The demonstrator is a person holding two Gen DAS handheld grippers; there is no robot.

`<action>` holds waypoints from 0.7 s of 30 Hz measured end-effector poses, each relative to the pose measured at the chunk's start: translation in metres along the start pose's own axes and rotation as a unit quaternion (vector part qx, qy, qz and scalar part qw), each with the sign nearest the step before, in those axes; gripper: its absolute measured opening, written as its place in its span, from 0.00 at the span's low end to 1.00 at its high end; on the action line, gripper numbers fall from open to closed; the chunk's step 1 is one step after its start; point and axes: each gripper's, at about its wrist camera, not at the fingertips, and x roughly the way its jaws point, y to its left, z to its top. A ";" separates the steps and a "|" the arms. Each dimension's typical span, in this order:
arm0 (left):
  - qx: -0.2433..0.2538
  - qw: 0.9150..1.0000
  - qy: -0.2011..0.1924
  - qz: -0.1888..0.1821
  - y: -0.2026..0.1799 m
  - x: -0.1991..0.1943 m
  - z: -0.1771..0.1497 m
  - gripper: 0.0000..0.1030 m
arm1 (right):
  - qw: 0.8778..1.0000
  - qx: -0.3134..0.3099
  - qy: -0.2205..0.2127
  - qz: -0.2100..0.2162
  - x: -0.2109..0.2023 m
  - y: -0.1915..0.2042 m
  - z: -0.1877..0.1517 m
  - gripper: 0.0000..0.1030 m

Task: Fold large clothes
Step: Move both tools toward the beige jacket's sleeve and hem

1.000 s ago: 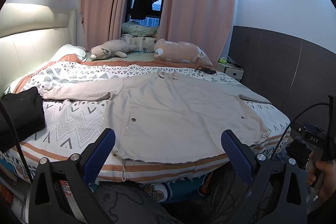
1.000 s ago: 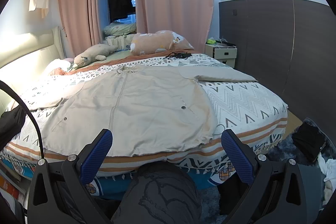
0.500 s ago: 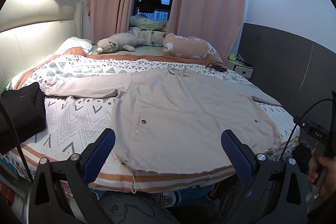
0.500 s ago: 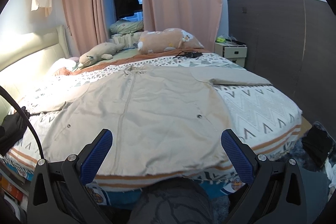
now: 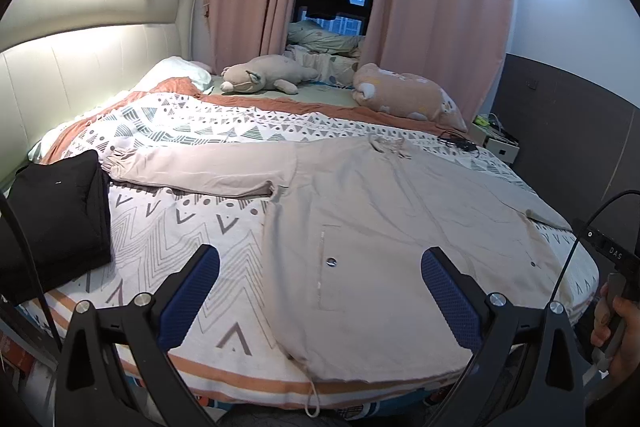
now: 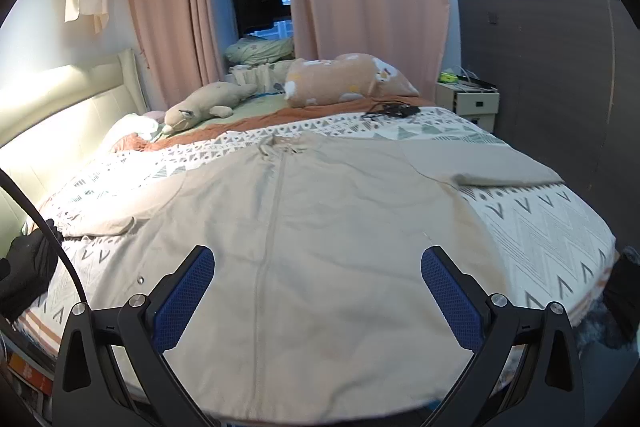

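A large beige jacket (image 5: pixel 392 227) lies spread flat, front up, on the patterned bed cover (image 5: pixel 168 223), with its hem at the near edge. One sleeve (image 5: pixel 192 175) stretches out to the left, the other sleeve (image 6: pixel 480 163) to the right. My left gripper (image 5: pixel 320 291) hovers open above the hem's left part, near a pocket snap (image 5: pixel 331 260). In the right wrist view my right gripper (image 6: pixel 320 291) is open over the jacket (image 6: pixel 320 227), straddling the zip line close to the hem. Neither holds anything.
A folded black garment (image 5: pixel 60 219) lies at the bed's left side. Two plush toys (image 5: pixel 264 75) (image 5: pixel 408 99) rest by the far curtains. A nightstand (image 6: pixel 468 99) stands right of the bed. A hand (image 5: pixel 616 331) holding the other gripper's handle shows at the lower right.
Both grippers have risen and moved forward over the bed edge, so the jacket hem now lies beneath the fingers. Both stay open; the jacket has not moved.
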 end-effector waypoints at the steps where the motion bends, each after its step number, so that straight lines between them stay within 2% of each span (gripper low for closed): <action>1: -0.002 1.000 0.001 0.004 0.005 0.004 0.004 1.00 | 1.000 -0.003 0.001 0.001 0.005 0.002 0.004 1.00; 12: -0.025 0.999 0.009 0.032 0.049 0.046 0.047 1.00 | 0.999 -0.026 0.020 0.022 0.065 0.029 0.038 1.00; 21: -0.068 0.995 0.042 0.054 0.103 0.105 0.079 1.00 | 0.997 -0.025 0.046 0.051 0.127 0.047 0.069 1.00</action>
